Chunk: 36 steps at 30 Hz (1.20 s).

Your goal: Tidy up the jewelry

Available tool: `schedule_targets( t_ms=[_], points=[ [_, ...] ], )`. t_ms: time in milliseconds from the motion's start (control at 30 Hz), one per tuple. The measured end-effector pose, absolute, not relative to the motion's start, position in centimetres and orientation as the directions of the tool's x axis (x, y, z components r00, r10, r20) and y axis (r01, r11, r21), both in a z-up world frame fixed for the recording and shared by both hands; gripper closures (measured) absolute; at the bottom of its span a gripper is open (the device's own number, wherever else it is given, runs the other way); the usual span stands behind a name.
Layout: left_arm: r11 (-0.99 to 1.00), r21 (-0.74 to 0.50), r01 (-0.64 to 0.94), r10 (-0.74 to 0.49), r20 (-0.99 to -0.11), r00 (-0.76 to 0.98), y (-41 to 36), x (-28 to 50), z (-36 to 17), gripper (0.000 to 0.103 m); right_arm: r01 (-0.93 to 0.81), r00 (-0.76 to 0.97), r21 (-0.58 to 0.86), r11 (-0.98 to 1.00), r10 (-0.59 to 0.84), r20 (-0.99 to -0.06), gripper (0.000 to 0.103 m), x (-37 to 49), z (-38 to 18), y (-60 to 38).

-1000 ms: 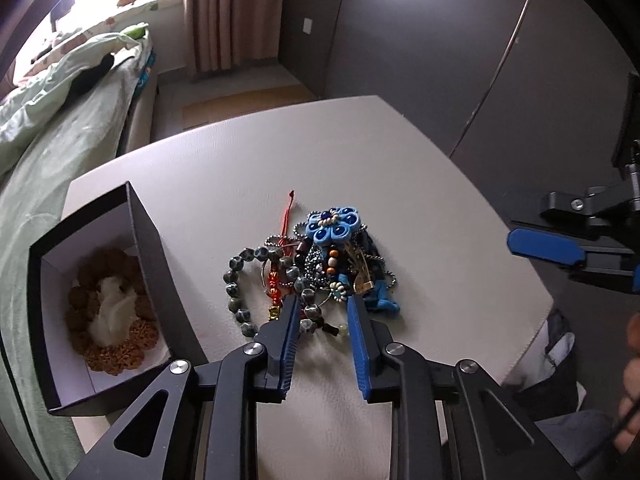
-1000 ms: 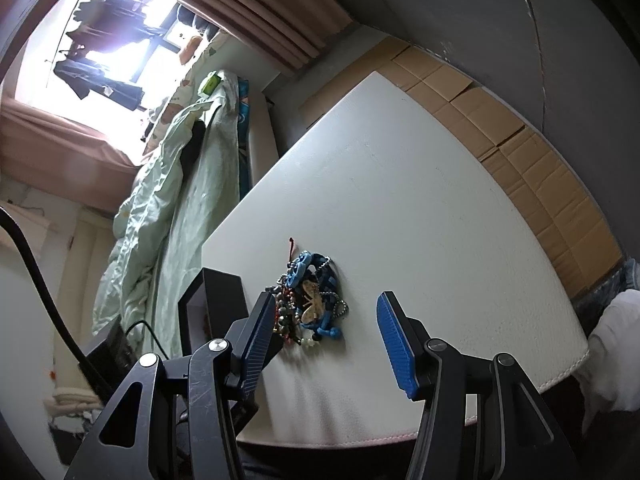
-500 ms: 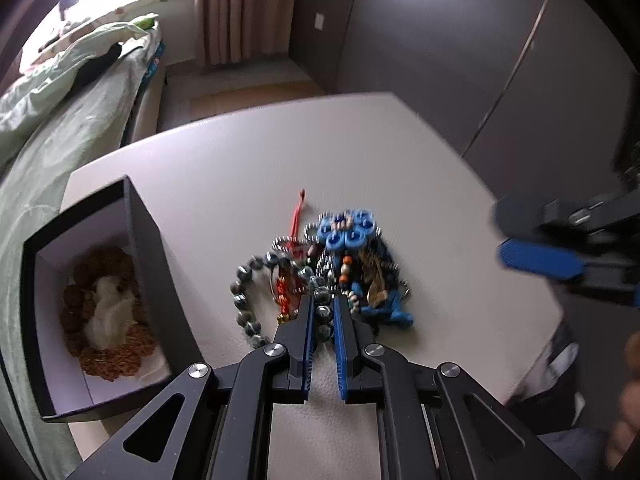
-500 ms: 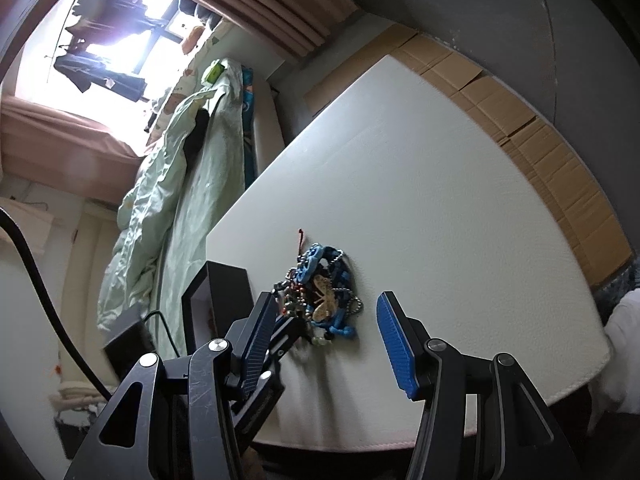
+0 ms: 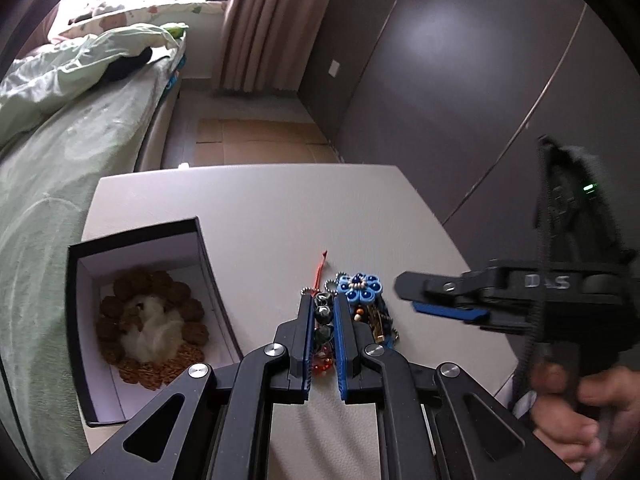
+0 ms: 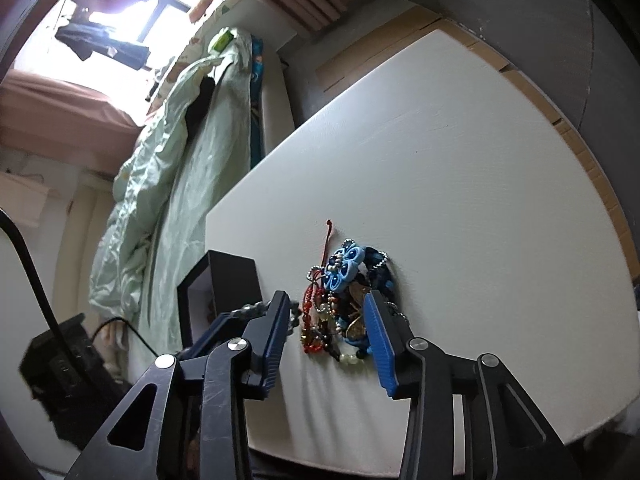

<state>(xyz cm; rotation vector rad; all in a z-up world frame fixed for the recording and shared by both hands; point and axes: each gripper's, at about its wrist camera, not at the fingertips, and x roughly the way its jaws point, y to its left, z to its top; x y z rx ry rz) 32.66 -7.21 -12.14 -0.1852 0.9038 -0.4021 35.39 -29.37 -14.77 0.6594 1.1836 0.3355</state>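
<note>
Pinching a dark beaded bracelet [image 5: 323,322], the left gripper [image 5: 322,320] has its blue pads clamped tight on the grey-green beads, and an amber bead shows low in the gap between the fingers. That strand sits at the left edge of the jewelry pile [image 6: 346,304], a tangle heaped on the white table [image 6: 460,184]: a blue flower brooch [image 5: 359,288] on top, a red cord [image 6: 326,244] trailing out toward the far side, red beads, metal chain. Over on the other side, the right gripper [image 6: 328,320] has its jaws closing in, half-wide, straddling the pile with the pads not pressing on it. Just left of the heap stands a black box [image 5: 140,236], open, white inside, with a brown bead bracelet [image 5: 152,332] coiled in it. Beyond the table, a bed with a pale green quilt [image 5: 60,92] and pink curtains [image 5: 264,24].
</note>
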Motion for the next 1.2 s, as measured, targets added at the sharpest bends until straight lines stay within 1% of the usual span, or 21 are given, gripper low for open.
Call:
schedule_targets(
  t_ms=[367,467,500,533,567,600,633,733,967,1200],
  points=[
    [0.891,-0.384,0.241,-0.445,-0.637,0.629,-3.9,31.5,-9.7,0.094,0.129,0.287,0.600,0.789,0.550,-0.785,0.064,37.9,-16.8,-28.0],
    [0.890,-0.393,0.229,-0.441,-0.622,0.646,-3.1,31.1,-9.3,0.094,0.129,0.265,0.585,0.801,0.540,-0.799,0.068,38.4,-17.3,-27.3],
    [0.890,-0.396,0.225,-0.439,-0.618,0.652,-2.8,30.8,-9.2,0.094,0.131,0.261,0.580,0.804,0.536,-0.802,0.072,38.5,-17.4,-27.1],
    [0.890,-0.399,0.219,-0.437,-0.613,0.658,-2.4,30.8,-9.0,0.094,0.134,0.258,0.574,0.808,0.531,-0.807,0.079,38.6,-17.5,-27.0],
    [0.890,-0.403,0.212,-0.433,-0.607,0.666,-2.0,30.7,-8.8,0.094,0.137,0.252,0.572,0.809,0.530,-0.810,0.082,38.7,-17.6,-26.9],
    [0.891,-0.404,0.207,-0.430,-0.604,0.671,-1.8,30.5,-8.7,0.094,0.145,0.247,0.576,0.805,0.534,-0.809,0.089,38.8,-17.8,-27.0],
    [0.892,-0.407,0.197,-0.423,-0.599,0.680,-1.3,30.4,-8.5,0.094,0.154,0.247,0.583,0.798,0.540,-0.804,0.091,38.8,-17.9,-27.1],
    [0.894,-0.412,0.176,-0.409,-0.590,0.696,-0.2,30.2,-8.3,0.094,0.146,0.289,0.592,0.792,0.539,-0.791,0.092,38.4,-17.1,-27.6],
    [0.896,-0.427,0.122,-0.374,-0.576,0.727,2.3,30.2,-8.0,0.094,0.065,0.378,0.644,0.762,0.579,-0.723,0.092,37.5,-13.7,-27.5],
    [0.899,-0.429,0.085,-0.355,-0.600,0.717,3.6,30.8,-8.8,0.093,-0.009,0.435,0.670,0.742,0.606,-0.666,0.092,36.5,-10.8,-26.4]
  ],
)
